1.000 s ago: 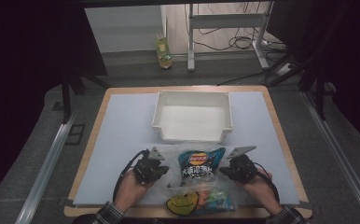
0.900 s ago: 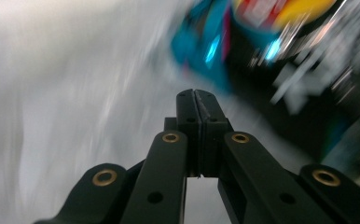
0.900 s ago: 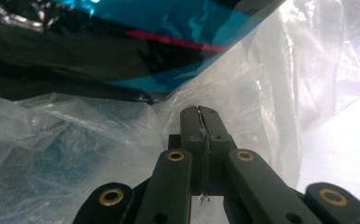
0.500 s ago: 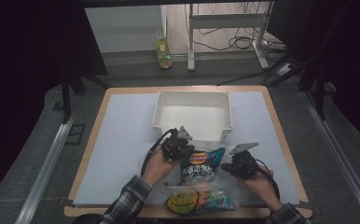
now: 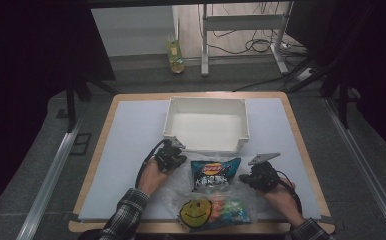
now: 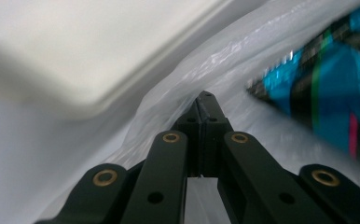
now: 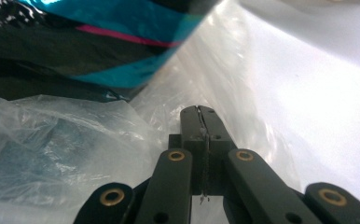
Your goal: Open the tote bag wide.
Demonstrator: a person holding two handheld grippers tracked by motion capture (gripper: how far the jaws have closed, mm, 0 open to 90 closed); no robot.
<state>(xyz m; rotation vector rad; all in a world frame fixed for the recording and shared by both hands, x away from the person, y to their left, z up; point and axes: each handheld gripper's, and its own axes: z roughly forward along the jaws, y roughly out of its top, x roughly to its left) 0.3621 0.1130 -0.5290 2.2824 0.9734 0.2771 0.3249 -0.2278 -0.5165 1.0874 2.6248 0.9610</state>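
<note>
Looking down at a clear plastic bag (image 5: pixel 208 200) lying just in front of the white bin (image 5: pixel 207 125), on the near side of it, with a blue chip packet (image 5: pixel 214 174) poking out of the bag's mouth toward the bin and a yellow smiley pack (image 5: pixel 195 214) sitting farther back from the bin, inside the bag.

Left gripper (image 5: pixel 173 156) hanging out right by the bin's near-left corner, at the left edge of the bag's mouth. Jaws pressed together, tips (image 6: pixel 205 100) tucked into the crinkly film (image 6: pixel 178 88), looking pinched on it, though hard to be sure from the blur.

Right gripper (image 5: pixel 253 176) sitting off the bin's near-right corner, on the other side of the chip packet (image 7: pixel 99 42). Jaws together too (image 7: pixel 198 112), nosing into the bag film (image 7: pixel 225 74) right under the packet's corner; looking clamped on a fold.

Both grippers flanking the chip packet, bag stretched between them.
</note>
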